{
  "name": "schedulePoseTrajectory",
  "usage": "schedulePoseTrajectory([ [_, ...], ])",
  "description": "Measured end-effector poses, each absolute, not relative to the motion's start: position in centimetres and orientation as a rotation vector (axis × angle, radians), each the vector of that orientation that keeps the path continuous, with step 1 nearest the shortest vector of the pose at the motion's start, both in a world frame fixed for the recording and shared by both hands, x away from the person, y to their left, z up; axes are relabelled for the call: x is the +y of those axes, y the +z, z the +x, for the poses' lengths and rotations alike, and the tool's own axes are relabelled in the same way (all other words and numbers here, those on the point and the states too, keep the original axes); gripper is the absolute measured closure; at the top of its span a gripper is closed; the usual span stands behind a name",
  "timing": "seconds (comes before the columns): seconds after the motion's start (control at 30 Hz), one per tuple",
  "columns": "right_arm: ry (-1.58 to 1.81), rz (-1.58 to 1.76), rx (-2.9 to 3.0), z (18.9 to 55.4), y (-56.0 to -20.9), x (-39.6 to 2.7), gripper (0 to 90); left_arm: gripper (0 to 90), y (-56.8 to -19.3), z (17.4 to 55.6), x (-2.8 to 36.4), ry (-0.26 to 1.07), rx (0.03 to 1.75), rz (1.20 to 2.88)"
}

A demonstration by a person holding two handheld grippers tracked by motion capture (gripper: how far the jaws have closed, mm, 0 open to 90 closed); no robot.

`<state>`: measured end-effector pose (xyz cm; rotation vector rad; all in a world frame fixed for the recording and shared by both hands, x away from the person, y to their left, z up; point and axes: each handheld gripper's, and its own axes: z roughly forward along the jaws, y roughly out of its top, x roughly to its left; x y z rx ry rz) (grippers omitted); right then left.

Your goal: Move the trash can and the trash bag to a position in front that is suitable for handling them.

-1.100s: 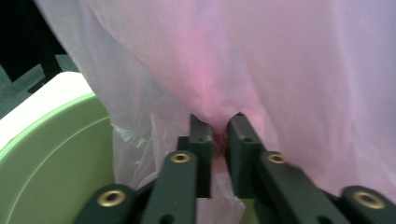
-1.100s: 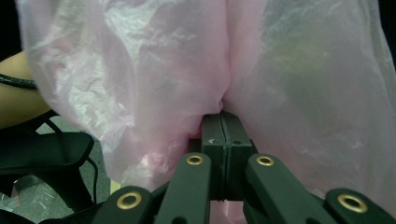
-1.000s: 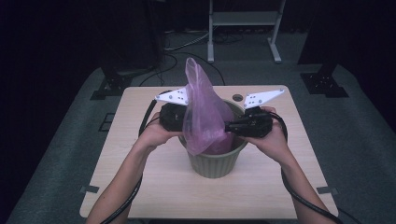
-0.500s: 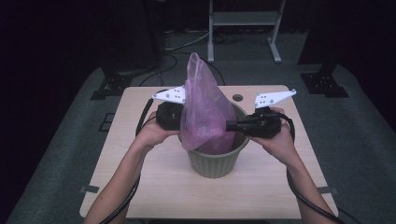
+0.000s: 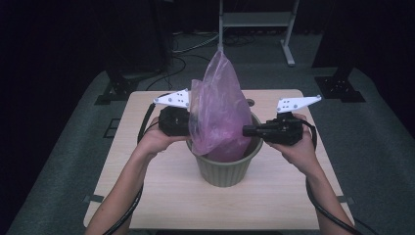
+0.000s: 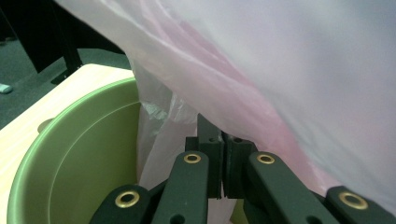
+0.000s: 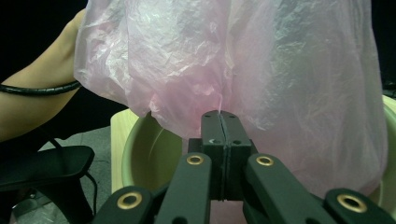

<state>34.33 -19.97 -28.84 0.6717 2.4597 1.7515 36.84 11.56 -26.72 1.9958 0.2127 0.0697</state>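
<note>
Pink plastic bag stands half inside the green pot at frame centre — both hand-held grippers, left hand-held gripper and right hand-held gripper, pinch its film; lining looks unfinished.

i see a pale wood tabletop on grey carpet, a dark room, and a metal stand behind.

Pink plastic bag billows upright from green pot

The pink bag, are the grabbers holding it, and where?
Yes. Both grippers, the left gripper and the right gripper, pinch the pink bag at its opposite sides, above the green pot.
</note>
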Motion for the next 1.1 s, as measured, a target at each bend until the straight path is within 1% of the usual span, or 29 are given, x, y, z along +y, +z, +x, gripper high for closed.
schedulePoseTrajectory([
  [0.13, 1.765, 0.678, 2.462, 34.4, -28.9, -20.1, 90.0, 88.4, -26.8, 36.9, 11.8, 0.064, 0.217, 1.999],
  [0.17, 1.776, 0.644, 2.519, 34.4, -29.1, -20.0, 85.5, 88.4, -26.9, 36.8, 11.8, 0.066, 0.218, 2.003],
  [0.2, 1.766, 0.622, 2.554, 34.4, -29.1, -19.8, 83.4, 88.4, -26.9, 36.8, 11.9, 0.069, 0.216, 2.008],
  [0.23, 1.766, 0.622, 2.554, 34.4, -29.1, -19.8, 83.4, 88.4, -26.9, 36.8, 11.9, 0.070, 0.215, 2.014],
  [0.3, 1.747, 0.611, 2.532, 34.2, -28.6, -19.8, 72.4, 88.9, -26.9, 36.8, 12.1, 0.072, 0.215, 2.013],
  [0.33, 1.747, 0.611, 2.532, 34.2, -28.6, -19.8, 72.4, 88.9, -26.8, 36.8, 12.3, 0.075, 0.213, 2.013],
  [0.37, 1.742, 0.620, 2.514, 34.3, -28.3, -19.9, 69.4, 88.9, -26.8, 36.8, 12.4, 0.075, 0.210, 2.015],
  [0.4, 1.740, 0.624, 2.497, 34.3, -28.0, -20.0, 64.6, 88.9, -26.7, 36.7, 12.5, 0.072, 0.205, 2.019],
  [0.43, 1.749, 0.624, 2.473, 34.4, -27.6, -20.1, 61.7, 88.8, -26.7, 36.7, 12.5, 0.076, 0.202, 2.025],
  [0.47, 1.751, 0.618, 2.436, 34.4, -27.0, -20.1, 55.4, 88.9, -26.6, 36.6, 12.5, 0.077, 0.196, 2.036],
  [0.6, 1.742, 0.579, 2.435, 34.5, -26.4, -19.1, 48.4, 88.9, -26.5, 36.5, 11.9, 0.069, 0.178, 2.046],
  [0.63, 1.742, 0.579, 2.435, 34.5, -26.4, -19.1, 48.4, 88.9, -26.5, 36.5, 11.9, 0.069, 0.178, 2.046],
  [0.67, 1.733, 0.533, 2.457, 34.5, -26.2, -18.2, 47.9, 88.9, -26.5, 36.4, 11.7, 0.067, 0.173, 2.050],
  [0.7, 1.715, 0.518, 2.464, 34.5, -26.1, -17.7, 48.6, 88.9, -26.5, 36.4, 11.3, 0.063, 0.157, 2.059],
  [0.73, 1.695, 0.514, 2.469, 34.5, -26.0, -17.2, 54.6, 88.9, -26.5, 36.4, 11.3, 0.063, 0.157, 2.059],
  [0.77, 1.668, 0.520, 2.486, 34.5, -26.0, -16.8, 66.0, 88.9, -26.4, 36.3, 11.2, 0.060, 0.153, 2.058],
  [0.8, 1.668, 0.520, 2.486, 34.5, -26.0, -16.8, 66.0, 88.9, -26.3, 36.3, 11.1, 0.068, 0.153, 2.062],
  [0.87, 1.619, 0.541, 2.517, 34.6, -26.0, -16.2, 82.9, 88.9, -26.3, 36.3, 11.2, 0.076, 0.152, 2.068],
  [0.9, 1.594, 0.544, 2.528, 34.7, -26.2, -16.0, 85.8, 89.1, -26.3, 36.4, 11.7, 0.084, 0.165, 2.068],
  [0.97, 1.600, 0.549, 2.525, 34.7, -26.2, -16.1, 86.6, 89.1, -26.4, 36.5, 12.0, 0.084, 0.175, 2.062],
  [1.0, 1.610, 0.560, 2.517, 34.8, -26.2, -16.3, 88.5, 89.2, -26.4, 36.6, 12.3, 0.081, 0.190, 2.054],
  [1.1, 1.654, 0.630, 2.487, 35.1, -26.4, -17.6, 89.5, 89.4, -26.5, 36.9, 13.3, 0.077, 0.225, 2.028],
])
